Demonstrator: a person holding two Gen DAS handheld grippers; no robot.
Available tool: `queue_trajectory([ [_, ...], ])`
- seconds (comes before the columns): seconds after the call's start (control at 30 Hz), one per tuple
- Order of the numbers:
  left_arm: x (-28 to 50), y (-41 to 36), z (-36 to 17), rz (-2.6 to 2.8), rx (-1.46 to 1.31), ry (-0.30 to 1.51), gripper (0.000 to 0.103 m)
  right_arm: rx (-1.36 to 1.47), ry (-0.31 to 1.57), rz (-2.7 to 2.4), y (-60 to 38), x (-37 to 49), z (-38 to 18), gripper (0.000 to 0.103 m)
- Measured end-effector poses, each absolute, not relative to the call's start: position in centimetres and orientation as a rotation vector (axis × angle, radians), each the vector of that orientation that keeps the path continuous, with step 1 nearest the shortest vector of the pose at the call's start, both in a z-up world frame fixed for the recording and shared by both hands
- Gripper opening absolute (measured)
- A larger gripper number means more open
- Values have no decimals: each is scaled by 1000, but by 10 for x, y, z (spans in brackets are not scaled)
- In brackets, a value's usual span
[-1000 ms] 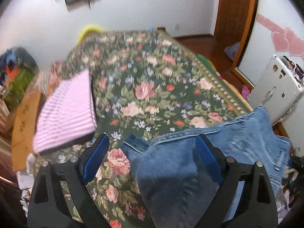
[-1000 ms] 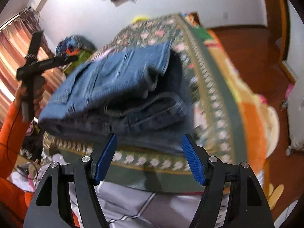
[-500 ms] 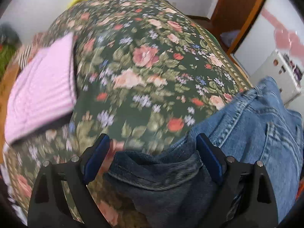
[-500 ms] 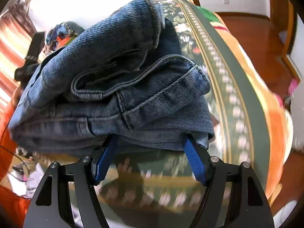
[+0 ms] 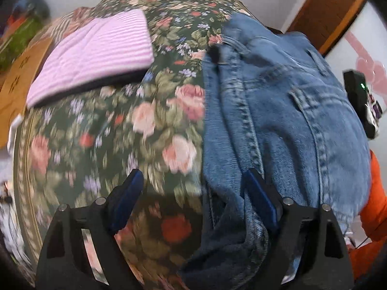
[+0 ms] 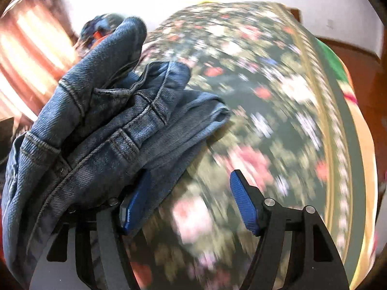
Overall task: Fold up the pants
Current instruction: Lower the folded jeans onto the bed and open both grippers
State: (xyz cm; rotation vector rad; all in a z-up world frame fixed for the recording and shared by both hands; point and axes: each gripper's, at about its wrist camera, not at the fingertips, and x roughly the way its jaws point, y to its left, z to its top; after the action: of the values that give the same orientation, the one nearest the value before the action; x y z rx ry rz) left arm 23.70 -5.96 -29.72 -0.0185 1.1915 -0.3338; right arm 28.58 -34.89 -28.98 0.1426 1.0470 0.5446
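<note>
The folded blue jeans (image 5: 278, 111) lie on the floral bedspread (image 5: 108, 133), filling the right half of the left wrist view. My left gripper (image 5: 194, 203) points steeply down at their near left edge. Its jaws are closing, with the dark folded edge of the jeans between them and the right finger (image 5: 261, 203) against the denim; the pads do not pinch it. In the right wrist view the jeans (image 6: 96, 130) bunch up at the left and drape over the left finger (image 6: 136, 203). My right gripper (image 6: 191, 203) is closing a little, with mostly bedspread (image 6: 266, 120) between its jaws.
A folded pink striped cloth (image 5: 96, 50) lies on the bed's far left. A black device (image 5: 360, 101) and an orange sleeve (image 5: 377, 205) are at the right edge. A wooden door (image 5: 326, 7) stands behind, striped curtains (image 6: 29, 60) at the left, wooden floor (image 6: 362, 55) beyond the bed.
Both grippers have swung and come down close to the bed. The jeans have shifted to the right of the left view and to the left of the right view, over its left finger.
</note>
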Motion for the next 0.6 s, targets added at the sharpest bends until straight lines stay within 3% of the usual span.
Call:
queue_trajectory([
  [0.13,219,-62,-291,-301,-47,1152,77,102,1055,549,-348,287,-285,65],
  [0.6,268,-77,-213,-334,9,931,81,122,868,460,-383,262,-206,67],
])
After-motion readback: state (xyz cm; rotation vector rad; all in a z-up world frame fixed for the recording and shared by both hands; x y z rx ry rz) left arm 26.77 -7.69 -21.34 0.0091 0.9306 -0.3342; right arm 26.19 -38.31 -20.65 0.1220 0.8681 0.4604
